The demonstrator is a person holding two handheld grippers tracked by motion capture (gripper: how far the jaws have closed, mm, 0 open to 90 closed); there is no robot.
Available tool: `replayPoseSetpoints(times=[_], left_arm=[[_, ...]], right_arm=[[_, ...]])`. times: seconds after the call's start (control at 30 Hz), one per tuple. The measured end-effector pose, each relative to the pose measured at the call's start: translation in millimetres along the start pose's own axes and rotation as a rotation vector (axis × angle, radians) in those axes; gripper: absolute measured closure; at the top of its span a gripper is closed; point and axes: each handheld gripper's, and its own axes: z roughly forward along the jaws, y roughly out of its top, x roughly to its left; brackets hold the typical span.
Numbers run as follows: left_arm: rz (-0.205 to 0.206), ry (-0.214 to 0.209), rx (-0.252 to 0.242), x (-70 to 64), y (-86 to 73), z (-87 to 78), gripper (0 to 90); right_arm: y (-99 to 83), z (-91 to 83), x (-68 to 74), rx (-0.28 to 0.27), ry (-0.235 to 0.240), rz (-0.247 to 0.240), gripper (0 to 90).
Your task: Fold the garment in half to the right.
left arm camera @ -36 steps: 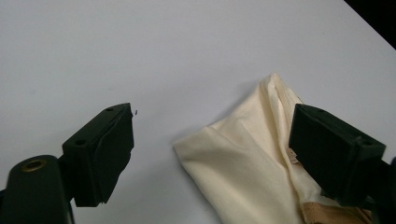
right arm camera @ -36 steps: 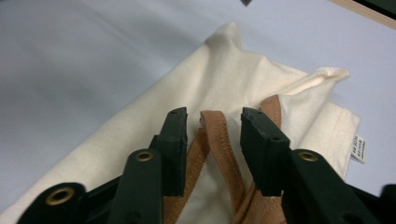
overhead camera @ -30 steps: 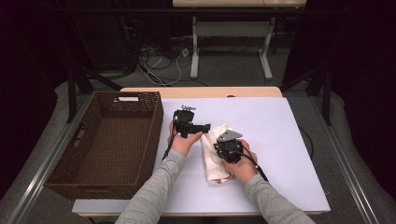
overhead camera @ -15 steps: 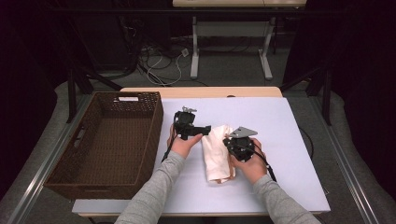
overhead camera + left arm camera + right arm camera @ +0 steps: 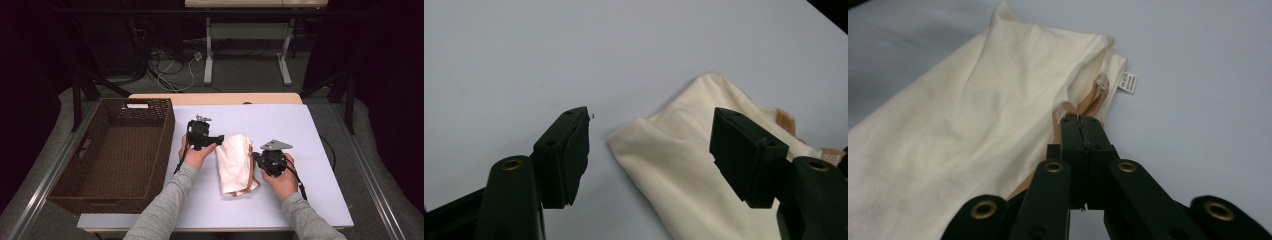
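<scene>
Near the middle of the pale lavender tabletop (image 5: pixel 300 130), a little toward its near edge, lies the folded cream cloth bag with tan strap handles (image 5: pixel 235 162), and I have a tool on each side of it. Off the table's left edge sits the dark brown woven wicker basket (image 5: pixel 75 185), which holds nothing that I can see, so I judge the work to be early: the bag is gathered into a rough fold, but it has not been lifted or moved toward the basket, if that is where it is bound.

My right gripper (image 5: pixel 1082 125) has its jaws pressed fully together. From the right gripper view they appear to pinch one tan strap (image 5: pixel 1088 105) right where it leaves the bag's mouth, though the tips cover the contact point, so I say this with some caution. A small white label (image 5: pixel 1128 83) pokes out at the bag's far corner just beyond.

My left gripper (image 5: pixel 649 145) stands wide open and holds nothing. In the left gripper view the bag's closed corner (image 5: pixel 624 137) lies in the gap between the two jaws, nearer the right-hand one and below both, with bare table under the left-hand jaw. The fingers are not touching the cloth.

What remains, as I read it, is closing the left jaws on that corner and carrying the bag.
</scene>
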Motion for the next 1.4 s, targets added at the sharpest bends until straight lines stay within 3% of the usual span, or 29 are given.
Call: replayPoseSetpoints(times=[0.1,0.3,0.33,0.6,0.7,0.87,1.2,1.4], left_arm=[[-0.017,-0.009,0.012,0.7,-2.1,3.9,34.2],[-0.025,0.015,0.052,3.3,-5.4,10.7,34.9],[-0.042,0.014,0.060,3.9,-5.6,11.8,35.7],[-0.081,0.045,0.062,12.2,-7.2,21.4,38.5],[-0.105,0.034,0.070,14.9,-8.6,25.5,40.8],[-0.108,0.032,0.085,13.0,-10.2,29.8,43.7],[-0.080,0.064,0.109,6.1,-10.4,32.6,49.3],[0.005,0.116,0.132,-6.5,-10.4,35.4,57.0]], right_arm=[[-2.2,-2.5,-0.8,0.010,0.001,0.006,90.0],[-3.7,-11.4,-2.3,-0.012,0.006,0.020,88.2],[-3.8,-13.0,-2.3,-0.016,0.003,0.024,87.4],[-5.2,-24.9,0.1,-0.050,0.033,0.037,82.8],[-5.6,-27.1,1.7,-0.054,0.043,0.031,82.0],[-5.4,-31.7,3.5,-0.070,0.046,0.033,81.3],[-7.6,-34.9,4.7,-0.077,0.056,0.035,80.6],[-7.9,-34.5,5.6,-0.071,0.057,0.027,80.2]])
